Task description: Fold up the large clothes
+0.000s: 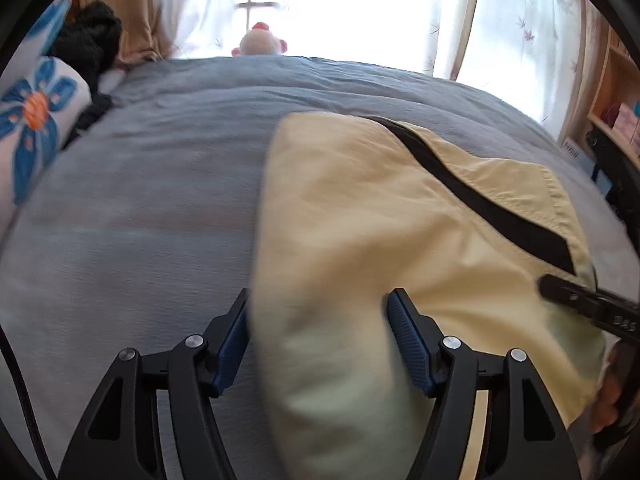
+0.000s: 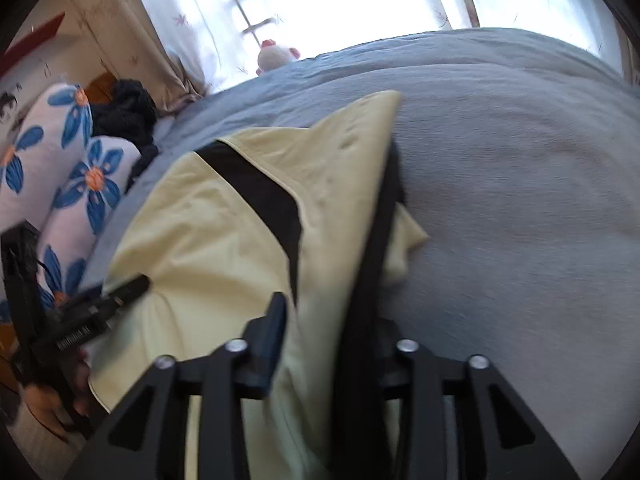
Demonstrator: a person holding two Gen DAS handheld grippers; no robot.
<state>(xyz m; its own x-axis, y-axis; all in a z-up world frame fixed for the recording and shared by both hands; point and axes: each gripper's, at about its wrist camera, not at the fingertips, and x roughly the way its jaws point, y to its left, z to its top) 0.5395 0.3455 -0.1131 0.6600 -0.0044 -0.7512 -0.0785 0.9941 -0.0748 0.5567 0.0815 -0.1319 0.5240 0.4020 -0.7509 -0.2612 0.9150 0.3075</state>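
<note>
You have 1 soft yellow garment (image 1: 360, 208) with black strips lying on the grey quilt (image 1: 140, 200). Your left gripper (image 1: 318, 320) is spread around a fold; your right gripper (image 2: 332, 320) is spread too, cloth between its fingers.

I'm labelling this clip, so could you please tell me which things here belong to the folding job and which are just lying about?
Part of the job:
- yellow garment
- left gripper
- right gripper

Just lying about:
- floral pillows
- dark clothing
- plush toy
- grey bedcover
</note>
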